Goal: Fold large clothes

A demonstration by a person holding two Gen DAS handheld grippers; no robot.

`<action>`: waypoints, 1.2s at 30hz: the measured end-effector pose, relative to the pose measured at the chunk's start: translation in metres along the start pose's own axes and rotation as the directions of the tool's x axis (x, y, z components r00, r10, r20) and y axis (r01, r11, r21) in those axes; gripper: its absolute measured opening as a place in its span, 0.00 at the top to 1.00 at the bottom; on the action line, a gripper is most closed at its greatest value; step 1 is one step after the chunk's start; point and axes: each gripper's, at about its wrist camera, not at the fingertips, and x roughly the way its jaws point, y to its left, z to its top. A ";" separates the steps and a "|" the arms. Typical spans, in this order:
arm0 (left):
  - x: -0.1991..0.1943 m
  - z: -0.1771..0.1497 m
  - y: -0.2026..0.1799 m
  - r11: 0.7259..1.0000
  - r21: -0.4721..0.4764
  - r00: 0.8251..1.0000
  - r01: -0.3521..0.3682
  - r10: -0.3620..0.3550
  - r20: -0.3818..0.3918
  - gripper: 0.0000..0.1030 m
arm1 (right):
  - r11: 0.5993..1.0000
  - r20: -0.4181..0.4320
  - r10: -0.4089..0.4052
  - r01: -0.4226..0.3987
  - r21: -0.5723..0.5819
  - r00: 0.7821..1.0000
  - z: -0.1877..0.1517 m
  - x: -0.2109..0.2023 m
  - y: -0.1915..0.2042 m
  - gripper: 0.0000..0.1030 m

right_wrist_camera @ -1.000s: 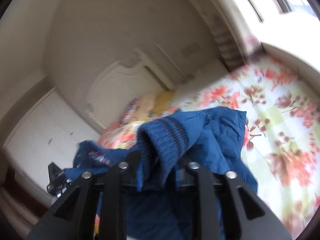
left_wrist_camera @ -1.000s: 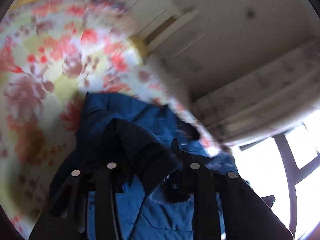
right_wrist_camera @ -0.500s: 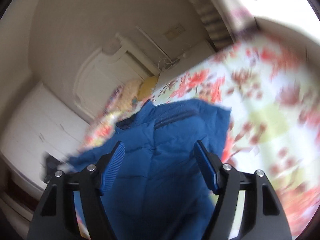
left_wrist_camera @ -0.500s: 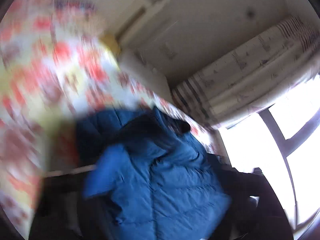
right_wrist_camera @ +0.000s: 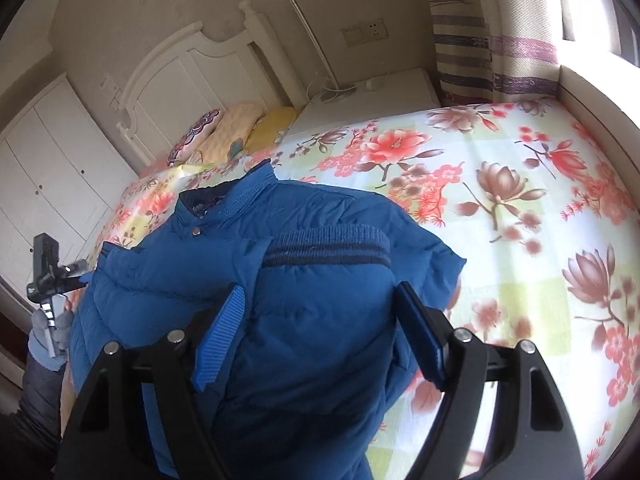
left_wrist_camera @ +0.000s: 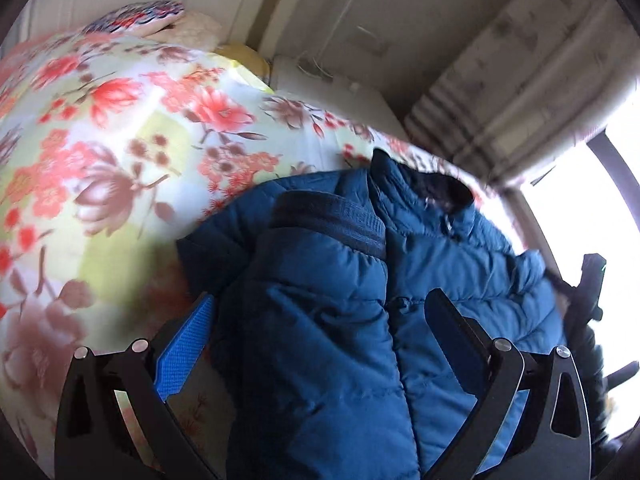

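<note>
Right claw (right_wrist_camera: 320,336) opening, left claw (left_wrist_camera: 320,320) wide, over jacket (right_wrist_camera: 320,280).

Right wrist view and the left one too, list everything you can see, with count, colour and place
Jacket: one, blue quilted, lying on the bed, ribbed cuff on top.
Bedspread: one, pale with red flowers, covering the bed.
Pillows: three, patterned, peach and yellow, at the headboard.
Headboard: one, white, against the wall.
Wardrobe: one, white, beside the bed.
Nightstand: one, white, by the curtain.
Curtain: one, beige with purple stripes, at the window.
Left tongs: black, blue pads, open above the jacket.
Right tongs: black, blue pads, opening over the jacket.
</note>
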 end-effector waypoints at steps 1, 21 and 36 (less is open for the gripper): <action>0.004 0.001 -0.002 1.000 0.017 1.000 -0.012 0.012 -0.002 0.04 | 1.000 0.002 0.004 -0.004 0.001 1.000 0.000 0.001 -0.001 0.26; -0.078 0.059 -0.083 0.948 0.194 0.938 -0.253 0.191 0.289 0.80 | 0.972 0.293 -0.019 0.086 -0.220 0.956 0.014 -0.099 0.076 0.86; 0.070 0.090 -0.045 0.879 0.124 0.884 -0.461 0.441 0.159 0.79 | 0.970 0.014 -0.240 0.239 0.039 0.971 0.070 0.065 0.008 0.84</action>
